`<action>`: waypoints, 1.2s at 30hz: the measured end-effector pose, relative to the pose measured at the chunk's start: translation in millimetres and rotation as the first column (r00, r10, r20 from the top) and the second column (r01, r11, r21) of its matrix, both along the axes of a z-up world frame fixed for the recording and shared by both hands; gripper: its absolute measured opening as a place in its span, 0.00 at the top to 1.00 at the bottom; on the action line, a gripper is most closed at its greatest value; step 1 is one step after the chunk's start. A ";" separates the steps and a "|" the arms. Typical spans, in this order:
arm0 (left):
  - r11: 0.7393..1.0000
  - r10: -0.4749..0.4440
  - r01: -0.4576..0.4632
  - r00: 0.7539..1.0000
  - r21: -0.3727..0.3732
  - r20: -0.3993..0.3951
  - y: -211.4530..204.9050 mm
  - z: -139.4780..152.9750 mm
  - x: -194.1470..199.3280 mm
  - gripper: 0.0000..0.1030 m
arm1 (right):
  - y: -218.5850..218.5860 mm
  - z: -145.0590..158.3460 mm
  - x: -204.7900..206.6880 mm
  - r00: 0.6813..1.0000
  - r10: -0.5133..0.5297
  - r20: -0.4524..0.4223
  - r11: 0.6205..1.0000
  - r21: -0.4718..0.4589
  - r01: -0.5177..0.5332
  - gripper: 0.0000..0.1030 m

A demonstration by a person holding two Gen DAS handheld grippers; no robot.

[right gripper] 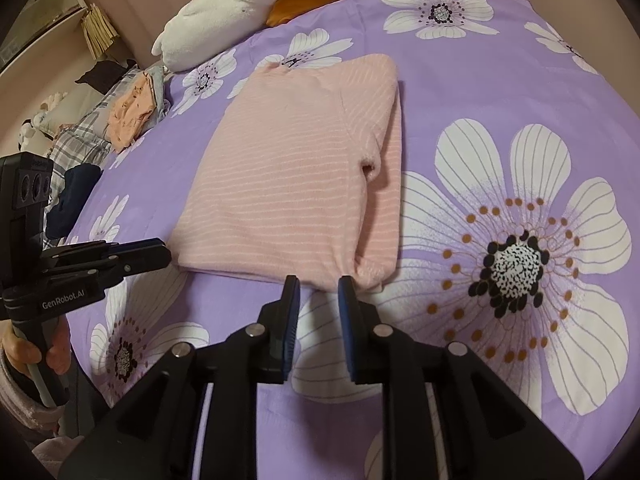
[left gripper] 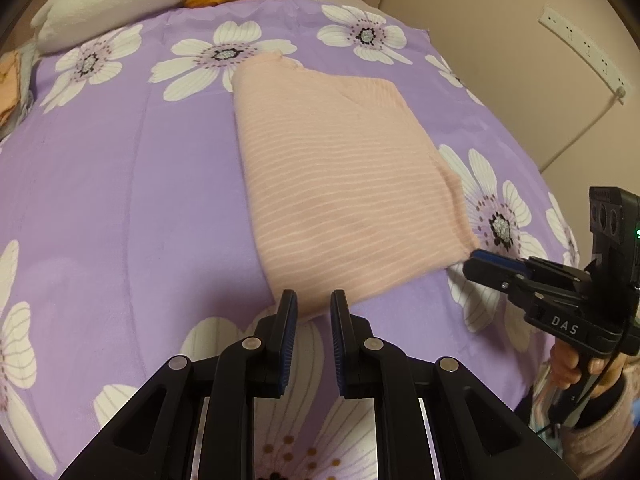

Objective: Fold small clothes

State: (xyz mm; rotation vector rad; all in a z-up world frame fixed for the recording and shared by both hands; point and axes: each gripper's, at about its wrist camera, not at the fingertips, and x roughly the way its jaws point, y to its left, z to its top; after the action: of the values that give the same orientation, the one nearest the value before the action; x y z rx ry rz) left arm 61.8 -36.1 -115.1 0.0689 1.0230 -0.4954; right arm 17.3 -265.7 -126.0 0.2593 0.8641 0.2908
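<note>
A pink striped top (left gripper: 344, 176) lies partly folded and flat on the purple flowered bedspread (left gripper: 120, 184); it also shows in the right wrist view (right gripper: 288, 184), with one sleeve folded over its right side. My left gripper (left gripper: 314, 300) is open and empty just short of the top's near hem. My right gripper (right gripper: 319, 284) is open and empty at the near hem by the folded right corner. Each gripper shows in the other's view: the right one (left gripper: 480, 266) at the top's near right corner, the left one (right gripper: 160, 256) at its near left corner.
A white and orange plush toy (right gripper: 240, 4) lies at the head of the bed. A pile of other clothes (right gripper: 128, 116) sits off the bed's left edge. A wall with a power strip (left gripper: 584, 52) is on the right.
</note>
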 end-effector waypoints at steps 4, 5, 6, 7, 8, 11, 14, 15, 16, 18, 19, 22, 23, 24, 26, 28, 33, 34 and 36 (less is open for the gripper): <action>1.000 0.023 -0.023 1.000 -0.017 -0.003 7.7 3.8 2.6 0.88 | -6.3 2.1 -4.3 1.000 -0.018 0.006 0.999 0.032 0.018 0.67; 0.999 0.030 -0.030 1.000 -0.021 -0.004 8.6 4.2 2.9 0.88 | -8.7 3.1 -5.3 1.000 -0.023 0.007 0.999 0.048 0.023 0.64; 0.999 0.036 -0.036 0.999 -0.025 -0.005 10.1 4.4 3.7 0.88 | -10.4 4.0 -6.0 1.000 -0.028 0.007 0.998 0.062 0.027 0.63; 0.999 0.041 -0.041 0.999 -0.027 -0.008 10.9 4.2 4.7 0.88 | -12.8 5.0 -6.6 0.999 -0.033 0.008 0.996 0.079 0.032 0.60; 0.998 0.048 -0.048 0.999 -0.030 -0.011 12.1 3.9 5.7 0.88 | -15.4 6.1 -7.0 0.999 -0.039 0.011 0.994 0.099 0.038 0.58; 0.997 0.064 -0.065 0.998 -0.035 -0.020 13.7 2.6 8.9 0.88 | -21.3 8.0 -7.4 0.998 -0.058 0.014 0.988 0.141 0.055 0.54; 0.996 0.073 -0.074 0.997 -0.040 -0.024 13.5 2.1 11.0 0.88 | -22.6 8.0 -5.7 0.997 -0.070 0.010 0.986 0.155 0.068 0.53; 0.996 0.074 -0.075 0.997 -0.040 -0.024 13.8 1.9 11.2 0.88 | -22.3 7.8 -5.1 0.997 -0.071 0.008 0.985 0.157 0.069 0.53; 0.996 0.076 -0.076 0.997 -0.039 -0.024 13.6 1.9 12.2 0.88 | -22.7 8.1 -4.2 0.998 -0.070 0.008 0.985 0.158 0.068 0.53; 0.996 0.080 -0.081 0.997 -0.039 -0.023 13.1 2.3 14.5 0.87 | -23.2 7.9 -1.5 0.998 -0.069 0.006 0.985 0.160 0.068 0.52; 0.996 0.083 -0.084 0.996 -0.038 -0.022 13.1 2.3 15.4 0.79 | -23.3 7.9 0.1 0.998 -0.070 0.005 0.984 0.162 0.068 0.52; 0.994 0.098 -0.098 0.995 -0.055 -0.008 14.6 4.1 19.1 0.48 | -24.6 7.8 6.1 0.998 -0.070 0.004 0.982 0.177 0.068 0.51; 0.993 0.095 -0.096 0.995 -0.064 -0.004 14.4 5.3 20.0 0.48 | -24.8 7.8 7.6 0.997 -0.071 0.004 0.981 0.180 0.069 0.51; 0.994 0.093 -0.093 0.996 -0.064 -0.004 13.5 6.0 21.6 0.48 | -25.4 7.9 9.3 0.997 -0.073 0.004 0.981 0.182 0.071 0.51; 0.994 0.093 -0.093 0.996 -0.061 0.002 12.0 7.6 25.9 0.48 | -26.8 8.5 14.2 0.997 -0.075 0.005 0.980 0.184 0.073 0.50; 0.994 0.089 -0.088 0.996 -0.064 0.003 10.5 8.4 29.7 0.48 | -28.1 9.3 19.5 0.997 -0.076 0.006 0.980 0.186 0.074 0.50; 0.994 0.082 -0.081 0.997 -0.067 0.007 3.9 8.5 41.7 0.48 | -31.3 11.1 37.2 0.996 -0.083 0.009 0.979 0.188 0.080 0.50; 0.995 0.080 -0.079 0.997 -0.067 0.006 2.3 8.2 44.0 0.48 | -32.3 11.0 39.9 0.996 -0.084 0.008 0.979 0.189 0.081 0.50; 0.995 0.075 -0.074 0.997 -0.070 0.005 -0.8 7.2 49.5 0.48 | -35.1 10.0 49.7 0.996 -0.089 0.001 0.978 0.190 0.088 0.50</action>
State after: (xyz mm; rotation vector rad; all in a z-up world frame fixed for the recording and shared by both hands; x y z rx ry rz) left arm 111.4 -36.9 -107.9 -0.0294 0.9963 -0.4624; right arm 67.0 -300.8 -116.0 0.4726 0.8140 0.2913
